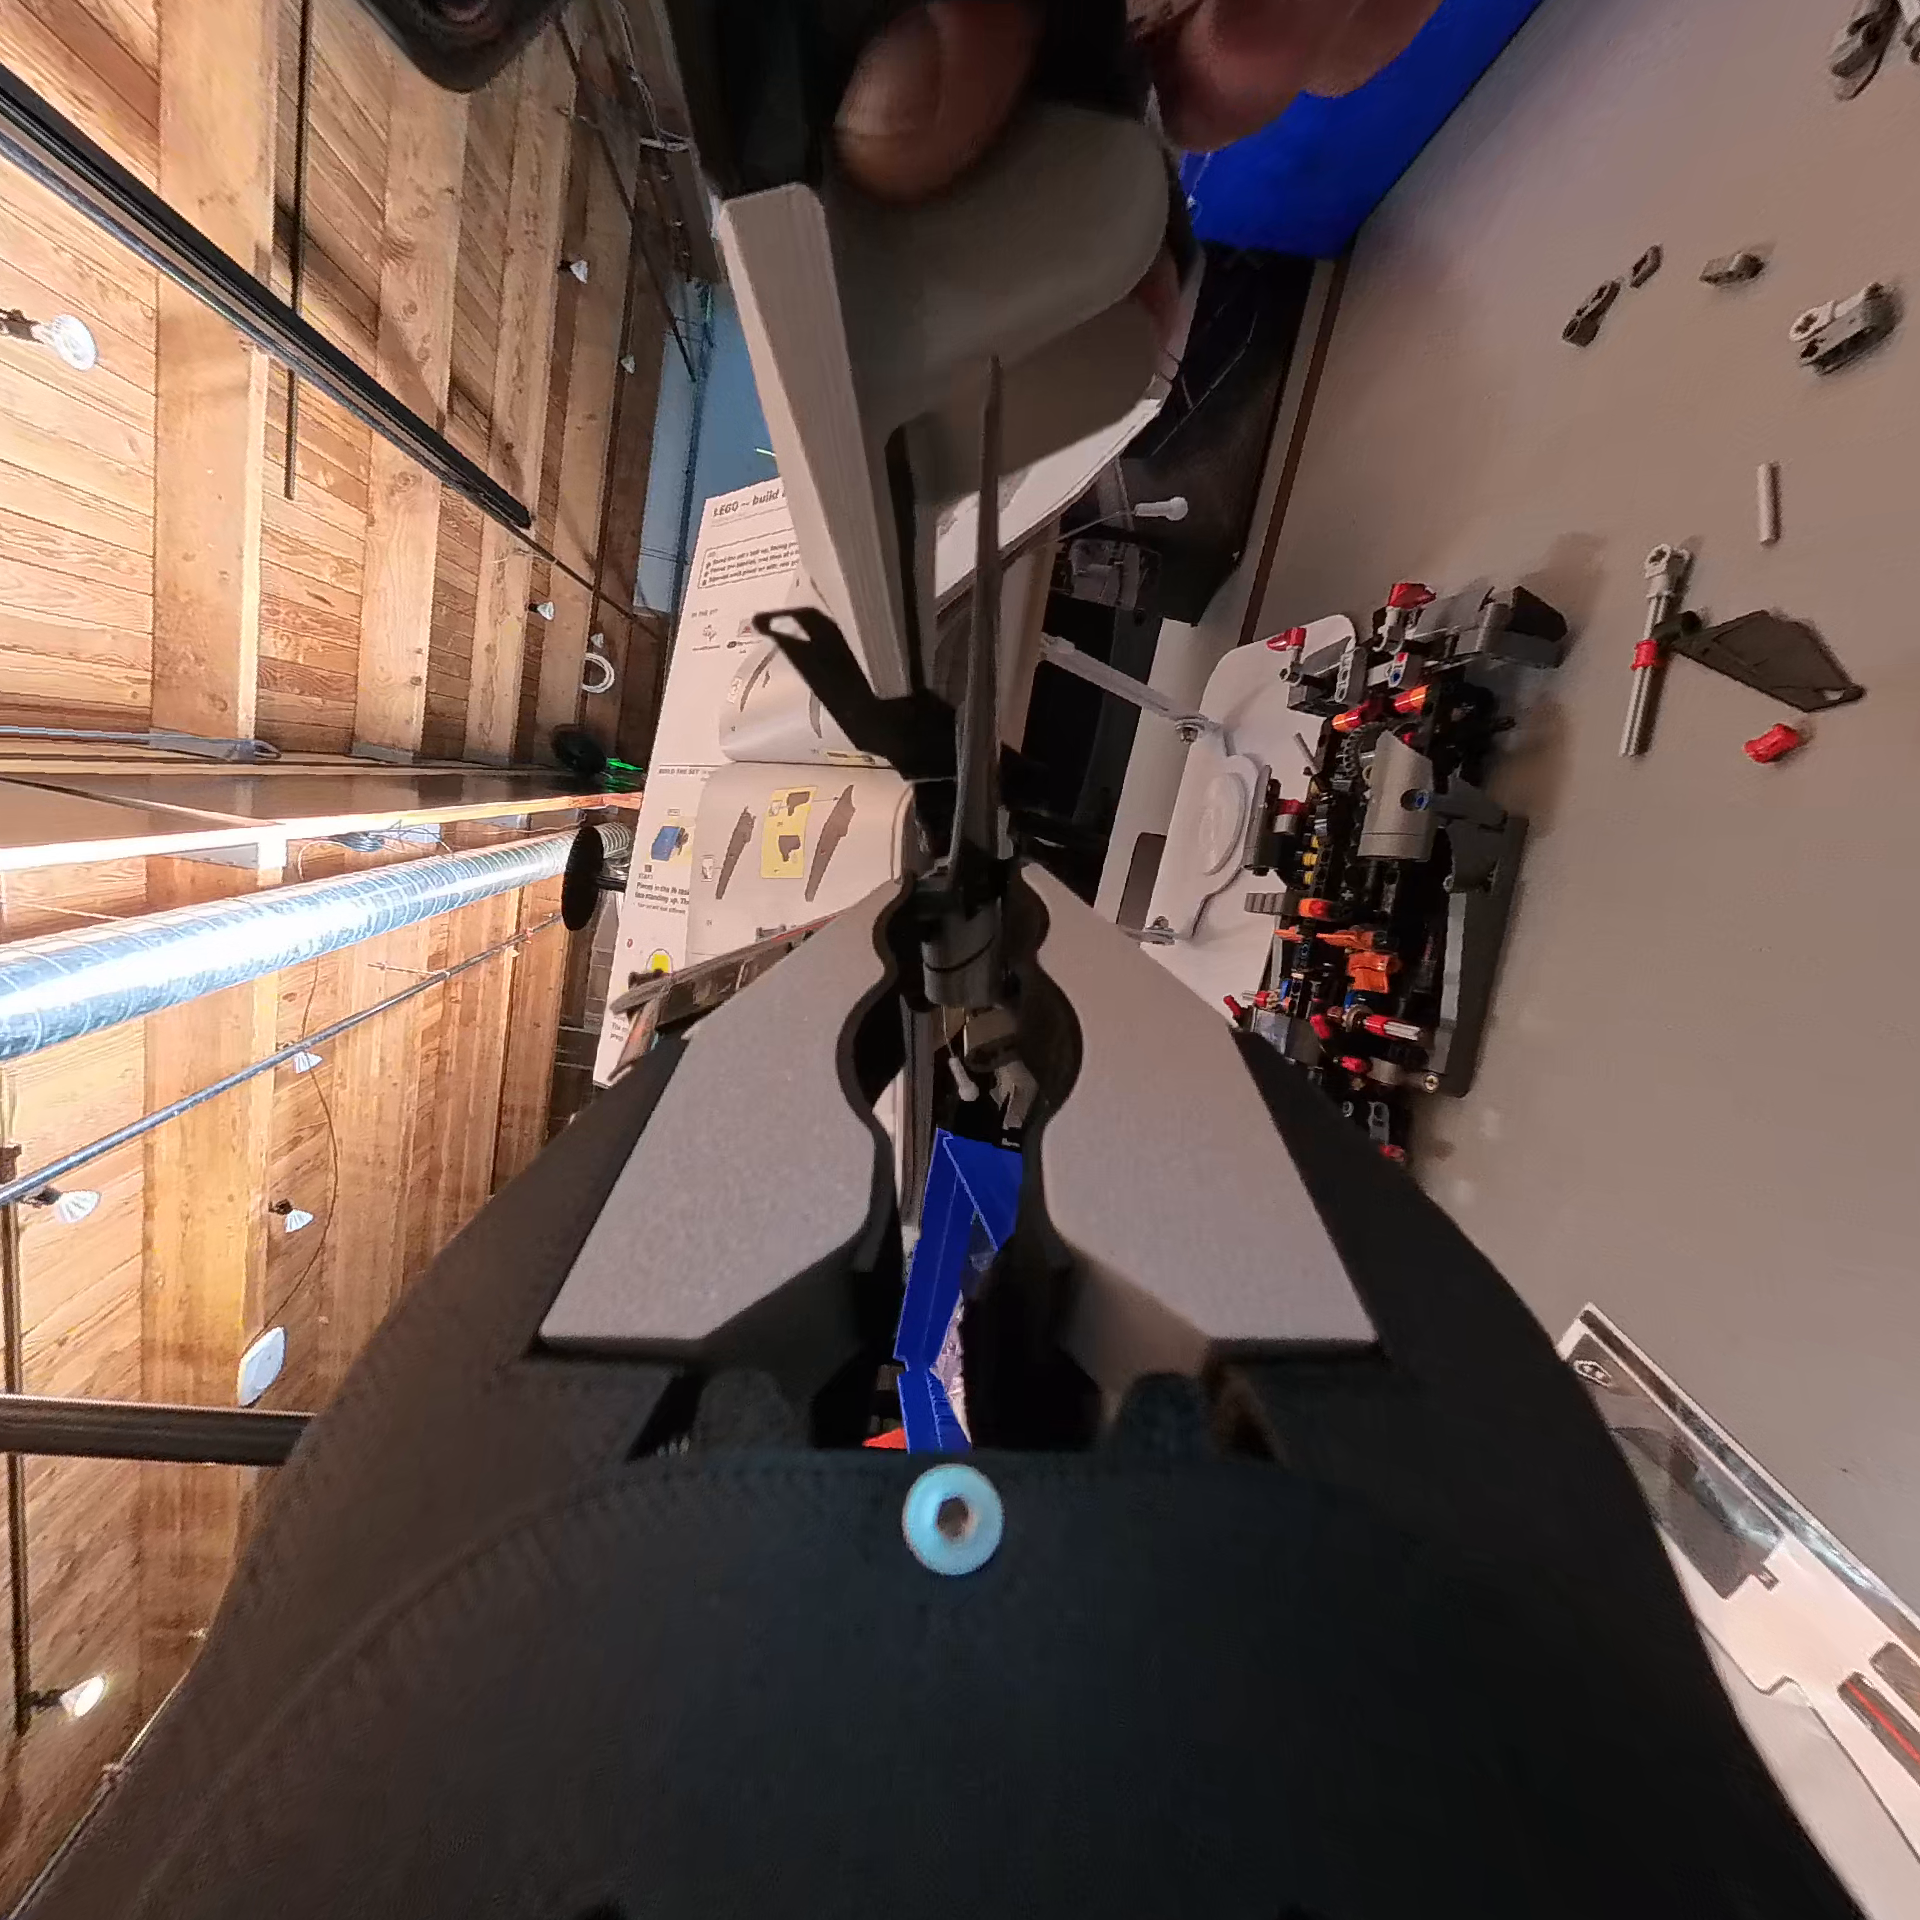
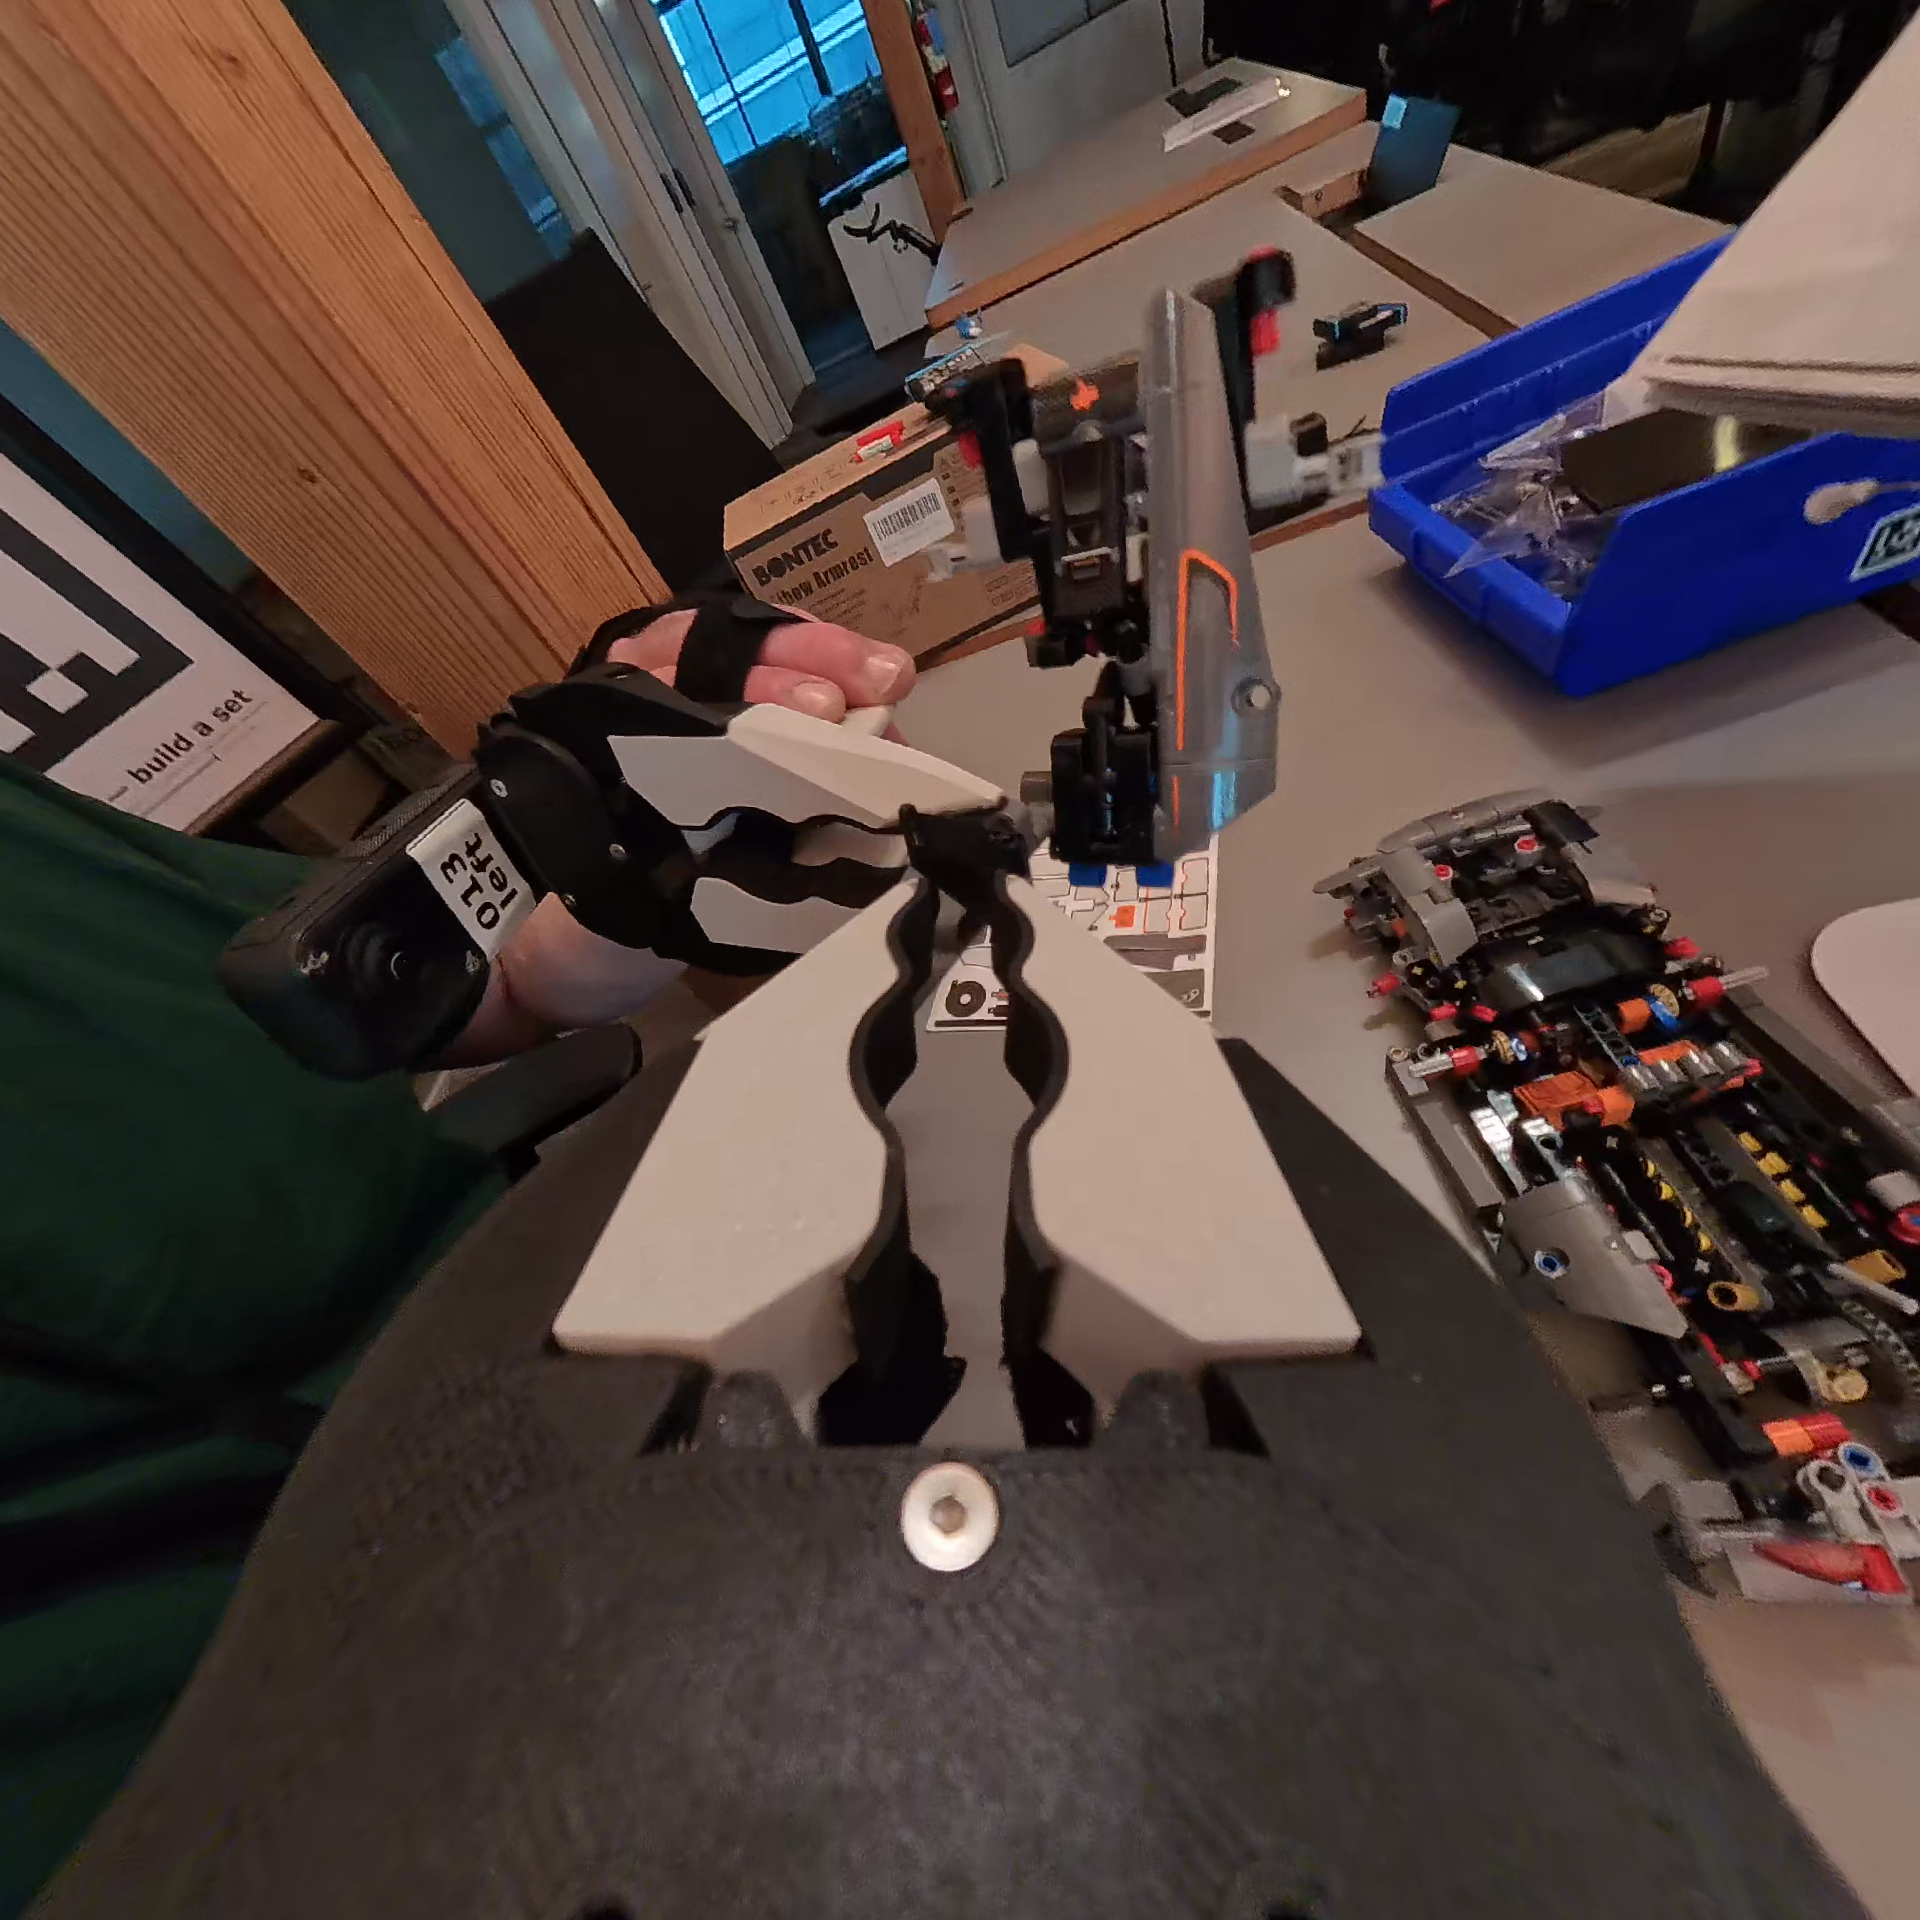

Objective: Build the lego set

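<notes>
My left gripper (image 1: 961, 935) is shut on the end of a lego sub-assembly (image 1: 980, 644) and holds it in the air. In the right wrist view the left gripper (image 2: 987, 816) comes in from the left. The sub-assembly (image 2: 1195, 582) is a long grey panel with an orange stripe on a black frame, standing upright. My right gripper (image 2: 961, 883) is shut on a small black piece (image 2: 961, 847) at the sub-assembly's lower end, right beside the left gripper's tips. The car chassis (image 2: 1621, 1101) lies on the grey table to the right, and also shows in the left wrist view (image 1: 1382, 852).
A blue bin (image 2: 1662, 561) with plastic bags stands at the back right. A cardboard box (image 2: 862, 561) sits behind the sub-assembly and a sticker sheet (image 2: 1143, 914) lies under it. Near the chassis lie a grey axle (image 1: 1652, 655), a black panel (image 1: 1766, 655) and small loose parts (image 1: 1839, 327). The tips of both grippers are at nearly the same place.
</notes>
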